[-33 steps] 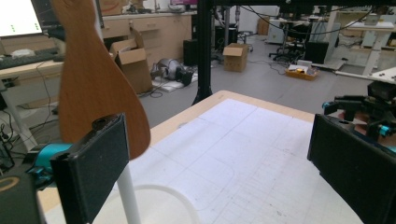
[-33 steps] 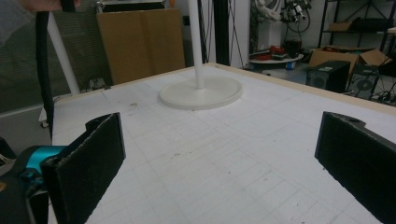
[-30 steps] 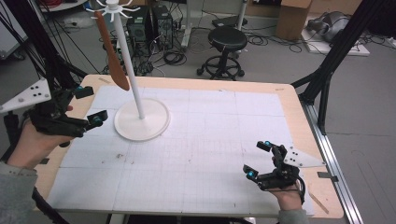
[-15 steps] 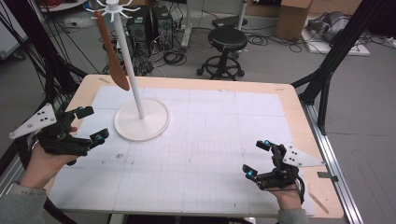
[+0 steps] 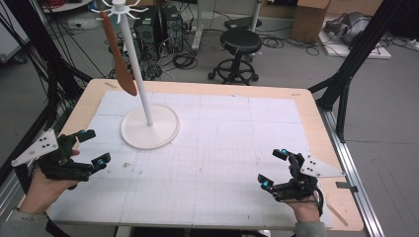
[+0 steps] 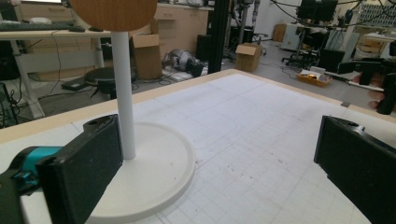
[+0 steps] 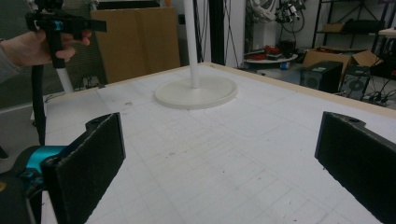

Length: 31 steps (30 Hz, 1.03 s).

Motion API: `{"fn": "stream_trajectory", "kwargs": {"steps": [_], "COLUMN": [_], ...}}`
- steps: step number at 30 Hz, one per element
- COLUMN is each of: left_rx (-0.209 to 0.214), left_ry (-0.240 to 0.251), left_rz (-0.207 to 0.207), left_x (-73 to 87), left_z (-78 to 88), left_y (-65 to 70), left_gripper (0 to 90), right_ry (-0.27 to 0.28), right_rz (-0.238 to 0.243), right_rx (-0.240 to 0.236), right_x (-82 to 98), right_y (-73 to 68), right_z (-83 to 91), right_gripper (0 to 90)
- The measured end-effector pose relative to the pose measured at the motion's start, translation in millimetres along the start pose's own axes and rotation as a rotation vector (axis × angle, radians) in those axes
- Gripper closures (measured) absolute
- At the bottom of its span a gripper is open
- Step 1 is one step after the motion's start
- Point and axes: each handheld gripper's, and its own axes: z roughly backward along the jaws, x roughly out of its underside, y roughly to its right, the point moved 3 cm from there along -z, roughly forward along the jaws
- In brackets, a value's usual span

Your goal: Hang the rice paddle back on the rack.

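On the white desk (image 5: 222, 148) the wooden spatula (image 5: 118, 57) already hangs from the stand (image 5: 148, 118), while the left tool (image 5: 91, 148) and right tool (image 5: 274, 168) sit wide open, empty, well apart.

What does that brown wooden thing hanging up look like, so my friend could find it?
Find the white stand with the round base on the table's far left part. From a hook at its top hangs a wooden spatula, long, flat and brown, the one wooden piece on the all-white stand.
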Motion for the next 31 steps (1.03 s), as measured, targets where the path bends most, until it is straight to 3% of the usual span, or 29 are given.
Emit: {"fn": "stream_trajectory", "kwargs": {"steps": [10,18,25,31], "left_rx": [-0.024,-0.070,-0.099,-0.098], "left_ry": [-0.018,-0.061,-0.051,-0.057], "left_rz": [0.014,-0.017,-0.013,-0.024], "left_x": [26.1,42.9,45.2,46.1], "left_z": [-1.1,10.2,23.4,22.2], "left_y": [-1.0,-4.2,-6.7,-5.0], "left_gripper": [1.8,1.8,1.8,1.8], "right_ry": [-0.010,-0.013,-0.030,-0.026], "right_rz": [-0.011,-0.021,-0.018,-0.012], "right_rx": [0.021,0.057,0.067,0.064], "right_x": [5.1,10.3,14.4,14.8], "right_y": [4.2,8.6,7.1,7.2], "right_z": [3.9,11.3,15.0,13.9], "right_gripper": [0.7,0.7,0.7,0.7]}}
